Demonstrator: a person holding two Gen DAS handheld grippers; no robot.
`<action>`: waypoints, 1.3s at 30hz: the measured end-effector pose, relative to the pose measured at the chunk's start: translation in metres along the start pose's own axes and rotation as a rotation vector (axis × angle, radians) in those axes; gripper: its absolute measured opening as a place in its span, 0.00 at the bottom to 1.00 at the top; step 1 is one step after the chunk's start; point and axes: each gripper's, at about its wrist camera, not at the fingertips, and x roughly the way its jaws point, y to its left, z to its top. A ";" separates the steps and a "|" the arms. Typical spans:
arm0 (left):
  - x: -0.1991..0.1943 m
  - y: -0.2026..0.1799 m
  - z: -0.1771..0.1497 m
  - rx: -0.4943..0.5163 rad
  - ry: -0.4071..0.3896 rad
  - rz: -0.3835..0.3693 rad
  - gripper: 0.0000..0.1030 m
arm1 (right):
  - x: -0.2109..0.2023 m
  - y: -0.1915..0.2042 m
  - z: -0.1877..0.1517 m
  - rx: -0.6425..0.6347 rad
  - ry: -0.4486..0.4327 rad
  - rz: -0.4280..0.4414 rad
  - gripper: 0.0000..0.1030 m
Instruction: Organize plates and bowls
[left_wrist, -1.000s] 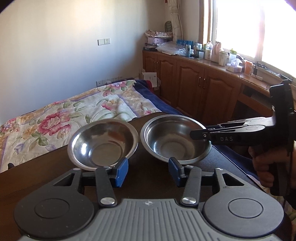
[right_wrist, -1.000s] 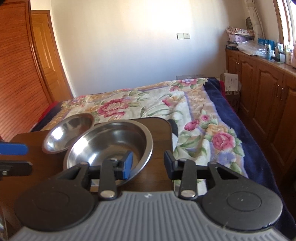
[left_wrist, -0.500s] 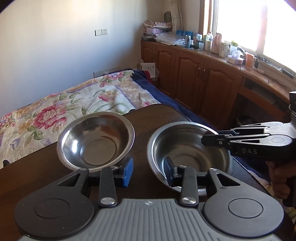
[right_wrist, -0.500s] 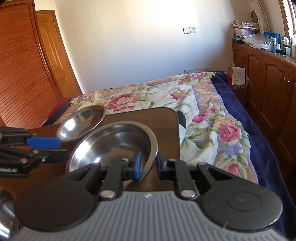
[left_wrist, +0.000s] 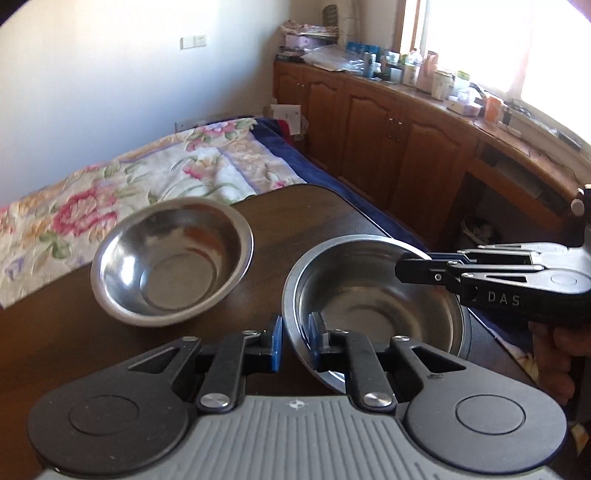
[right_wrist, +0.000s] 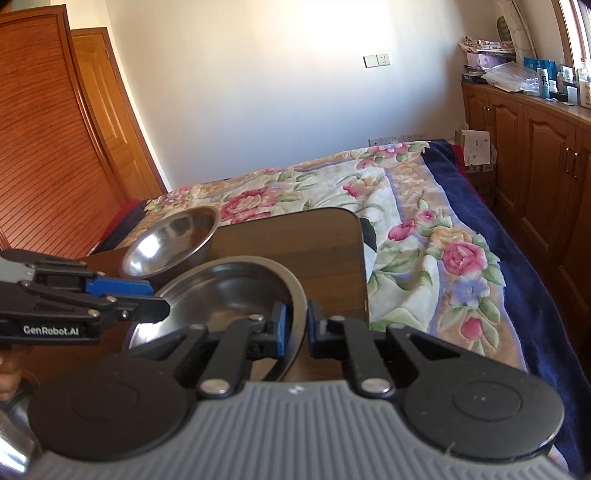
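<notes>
Pinching the near rim of the larger steel bowl (left_wrist: 373, 295), the left gripper (left_wrist: 295, 338) has its blue pads pressed on either side of the wall. The right gripper (right_wrist: 295, 325) clamps the same bowl's opposite rim, so both tools hold 1 bowl between them. Ahead and to the left of the left gripper, the smaller steel bowl (left_wrist: 171, 258) sits apart, with a strip of bare dark table (left_wrist: 295, 210) between the 2 bowls. The table's rounded far edge lies just beyond, meeting the floral bedspread (right_wrist: 406, 221).
</notes>
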 end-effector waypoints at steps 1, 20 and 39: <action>-0.001 0.001 0.000 -0.006 -0.001 -0.002 0.16 | 0.000 0.000 0.000 0.007 0.000 0.003 0.12; -0.080 -0.008 -0.004 0.023 -0.145 0.011 0.13 | -0.040 0.030 0.014 -0.021 -0.074 0.018 0.12; -0.143 -0.009 -0.048 0.022 -0.208 0.001 0.13 | -0.085 0.069 0.009 -0.095 -0.132 0.012 0.12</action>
